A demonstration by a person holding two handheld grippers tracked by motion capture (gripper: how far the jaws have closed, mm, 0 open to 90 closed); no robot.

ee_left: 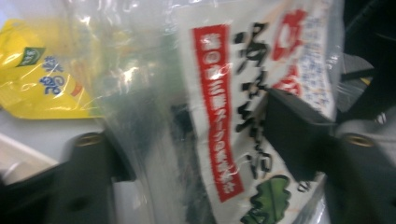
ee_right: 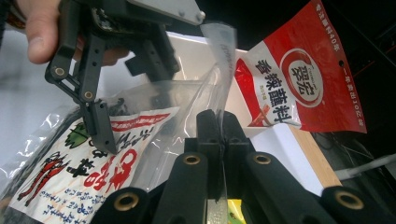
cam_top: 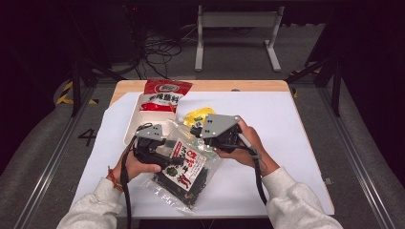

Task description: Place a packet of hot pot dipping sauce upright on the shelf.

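Observation:
A seaweed packet (cam_top: 186, 167) (ee_left: 233, 116) (ee_right: 93, 158) with a white label, red and black characters, lies inside a clear plastic bag (cam_top: 165, 188) (ee_left: 130, 93) (ee_right: 205, 88) at the table's front. My right gripper (cam_top: 195, 130) (ee_right: 219, 126) is shut on the bag's upper edge, the film pinched between its pads. My left gripper (cam_top: 173, 151) (ee_left: 196, 144) (ee_right: 123, 102) comes in from the left with its jaws apart. The bag and packet lie between them, and one fingertip (ee_right: 105, 137) rests on the label.
A red sauce packet (cam_top: 165, 95) (ee_right: 299, 79) leans in a white tray (cam_top: 133, 119) at the back left. A yellow packet (cam_top: 198, 114) (ee_left: 42, 74) lies just behind the grippers. A white sheet (cam_top: 286, 143) covers the wooden table.

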